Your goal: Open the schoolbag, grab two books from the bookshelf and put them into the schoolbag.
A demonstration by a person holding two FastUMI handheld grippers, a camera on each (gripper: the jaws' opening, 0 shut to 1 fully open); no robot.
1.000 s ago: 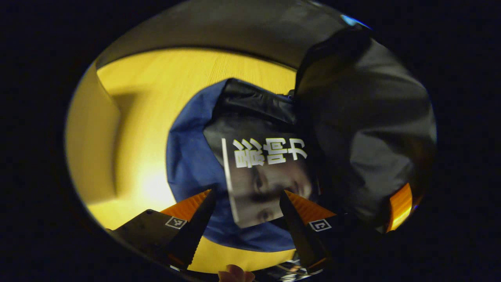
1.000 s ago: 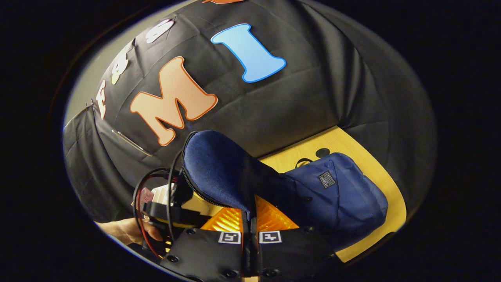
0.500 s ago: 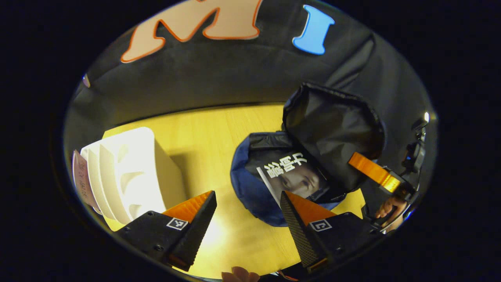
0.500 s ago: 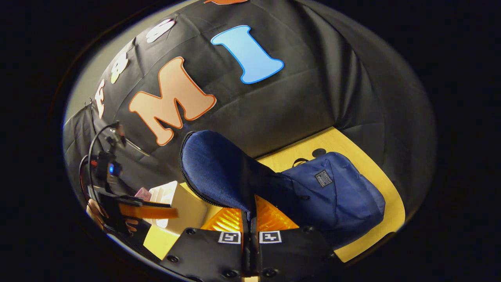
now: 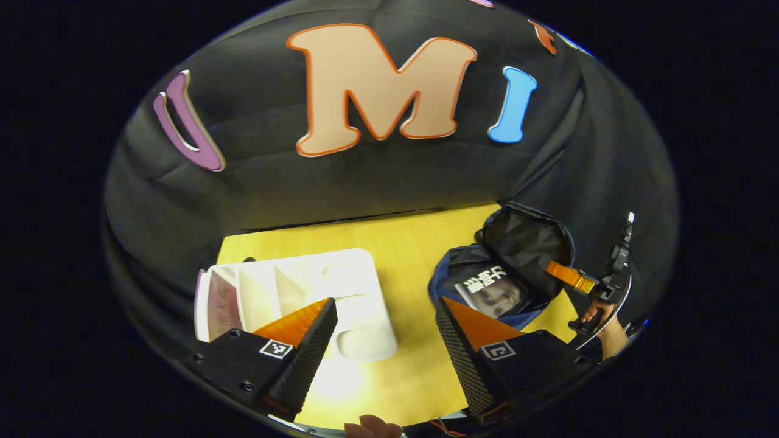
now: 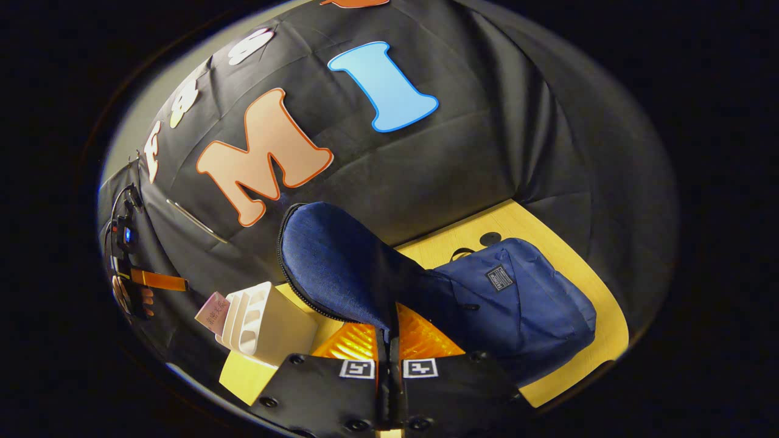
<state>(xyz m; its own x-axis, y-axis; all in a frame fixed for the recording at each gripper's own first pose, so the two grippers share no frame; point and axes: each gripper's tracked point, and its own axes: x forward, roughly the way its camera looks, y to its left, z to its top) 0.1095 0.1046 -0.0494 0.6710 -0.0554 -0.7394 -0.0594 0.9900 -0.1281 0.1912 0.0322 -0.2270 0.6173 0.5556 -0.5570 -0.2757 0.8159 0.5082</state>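
My left gripper (image 5: 384, 340) hung above the table (image 5: 401, 243) with its fingers spread wide and nothing between them. Ahead of it and off toward its left finger stood the white bookshelf (image 5: 304, 292), one pink book (image 5: 216, 301) upright in the end slot farthest from my fingers. Off past my right finger lay the schoolbag (image 5: 487, 286), mouth open, with a first book (image 5: 496, 292) showing inside, cover up.

My right gripper (image 6: 388, 340) was pressed together on the edge of the schoolbag's flap (image 6: 341, 267), both fingers pinching the blue fabric and lifting it up and clear of the bag body (image 6: 523, 298), which sprawled beyond my right finger. From the right gripper view, the bookshelf (image 6: 268, 316) sat just beyond my left finger, the pink book (image 6: 213, 311) sticking out of its far side, and the left gripper (image 6: 158, 280) hovered farther off that way.

My read: one book was in, so I was on the second fetch. The next move called for bringing the left gripper's open fingers over to that pink book, straddling its top edge or spine, closing firmly, then drawing it straight up out of the slot. Meanwhile the right had to hold the flap high so the mouth would not sag shut before the book arrived.
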